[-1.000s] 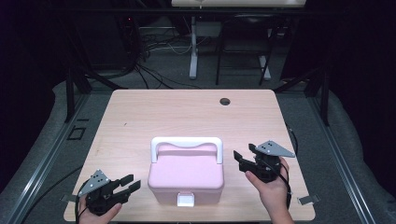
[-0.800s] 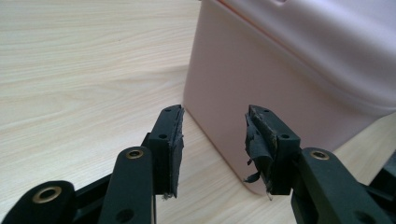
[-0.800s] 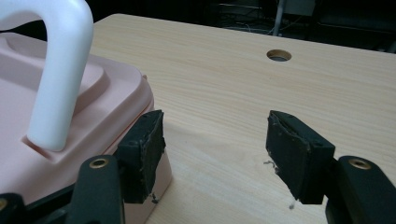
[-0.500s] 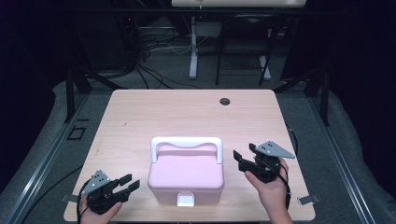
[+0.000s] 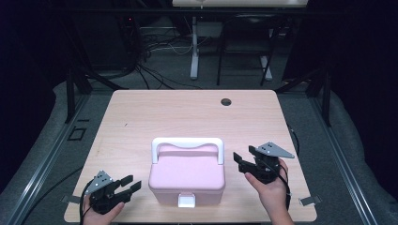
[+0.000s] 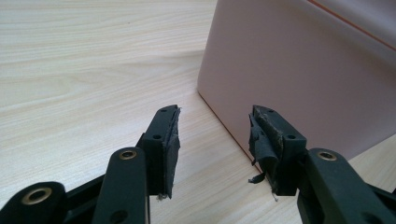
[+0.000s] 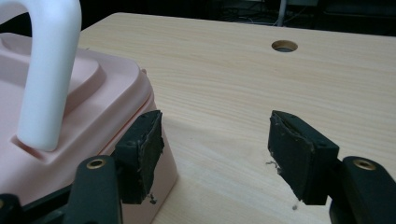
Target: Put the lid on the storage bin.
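Note:
A pink plastic box (image 5: 187, 176) with a white handle (image 5: 187, 143) and a white front latch (image 5: 186, 201) stands closed near the table's front edge. My left gripper (image 5: 131, 183) rests low at the box's left side, pointing at it. Its jaws have just been opening and hold nothing. In the left gripper view the gripper (image 6: 215, 126) faces the box's corner (image 6: 303, 70), a short way off. My right gripper (image 5: 239, 161) stands open just right of the box. In the right gripper view the gripper (image 7: 215, 135) has one pad beside the box wall (image 7: 88, 93), below the handle (image 7: 46, 70).
The light wooden table (image 5: 141, 117) has a round cable hole (image 5: 225, 101) near its far edge, which the right gripper view shows as a hole (image 7: 284, 45) ahead. Dark floor, cables and desk legs lie beyond the table.
The left gripper's jaws stand a little wider apart than before. The box and the right gripper have not moved.

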`<control>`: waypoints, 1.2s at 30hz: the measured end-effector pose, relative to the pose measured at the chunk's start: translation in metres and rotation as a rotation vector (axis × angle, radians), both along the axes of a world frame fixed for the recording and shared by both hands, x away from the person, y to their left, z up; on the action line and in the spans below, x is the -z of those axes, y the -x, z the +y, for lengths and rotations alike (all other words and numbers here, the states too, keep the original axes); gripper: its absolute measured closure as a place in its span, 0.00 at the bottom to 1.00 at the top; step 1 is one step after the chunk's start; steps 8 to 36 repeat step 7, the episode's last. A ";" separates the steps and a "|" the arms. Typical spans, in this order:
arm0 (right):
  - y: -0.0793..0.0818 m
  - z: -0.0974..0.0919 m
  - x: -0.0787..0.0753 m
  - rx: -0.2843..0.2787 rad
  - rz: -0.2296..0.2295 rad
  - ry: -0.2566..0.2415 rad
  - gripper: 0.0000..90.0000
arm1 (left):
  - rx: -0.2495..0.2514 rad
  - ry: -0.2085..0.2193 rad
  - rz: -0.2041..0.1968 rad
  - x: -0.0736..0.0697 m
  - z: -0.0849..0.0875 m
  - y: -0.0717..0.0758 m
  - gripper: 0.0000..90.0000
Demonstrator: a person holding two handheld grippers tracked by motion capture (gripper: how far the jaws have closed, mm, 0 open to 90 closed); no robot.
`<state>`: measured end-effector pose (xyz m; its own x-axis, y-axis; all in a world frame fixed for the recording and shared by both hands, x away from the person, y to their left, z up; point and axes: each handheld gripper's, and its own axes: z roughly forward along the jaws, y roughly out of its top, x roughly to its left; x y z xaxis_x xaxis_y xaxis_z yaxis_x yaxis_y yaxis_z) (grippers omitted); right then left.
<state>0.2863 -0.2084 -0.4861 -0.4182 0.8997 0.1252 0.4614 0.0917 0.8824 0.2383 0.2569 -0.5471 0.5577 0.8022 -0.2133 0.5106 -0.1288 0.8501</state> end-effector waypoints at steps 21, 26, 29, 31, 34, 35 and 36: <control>0.000 -0.004 -0.001 -0.002 0.025 -0.036 0.37 | 0.006 0.003 -0.010 -0.001 -0.001 0.000 0.58; 0.000 -0.004 -0.001 -0.002 0.025 -0.036 0.37 | 0.006 0.003 -0.010 -0.001 -0.001 0.000 0.58; 0.000 -0.004 -0.001 -0.002 0.025 -0.036 0.37 | 0.006 0.003 -0.010 -0.001 -0.001 0.000 0.58; 0.000 -0.004 -0.001 -0.002 0.025 -0.036 0.37 | 0.006 0.003 -0.010 -0.001 -0.001 0.000 0.58; 0.000 -0.004 -0.001 -0.002 0.025 -0.036 0.37 | 0.006 0.003 -0.010 -0.001 -0.001 0.000 0.58; 0.000 -0.004 -0.001 -0.002 0.025 -0.036 0.37 | 0.006 0.003 -0.010 -0.001 -0.001 0.000 0.58; 0.000 -0.004 -0.001 -0.002 0.025 -0.036 0.37 | 0.006 0.003 -0.010 -0.001 -0.001 0.000 0.58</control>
